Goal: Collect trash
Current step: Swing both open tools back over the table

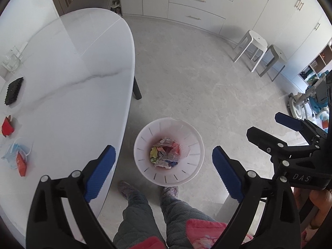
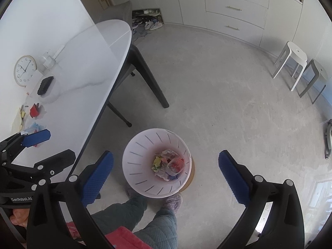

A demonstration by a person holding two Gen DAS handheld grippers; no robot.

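Note:
A white slotted trash bin [image 1: 145, 161] stands on the floor beside the table and holds several crumpled wrappers [image 1: 165, 152]; it also shows in the right wrist view [image 2: 134, 166]. My left gripper [image 1: 164, 170] is open and empty above the bin. My right gripper [image 2: 166, 176] is open and empty above it too. On the white table [image 1: 72, 83] lie a red wrapper [image 1: 7, 125], a blue face mask [image 1: 14, 155] and an orange packet [image 1: 21, 164]. The red wrapper [image 2: 34, 110] also shows in the right wrist view.
A black comb-like object [image 1: 14, 90] and a clear glass container [image 1: 10, 61] sit on the table. A clock [image 2: 25, 70] leans by the wall. Two stools [image 1: 259, 51] stand at the far right. The person's feet [image 1: 149, 188] are next to the bin.

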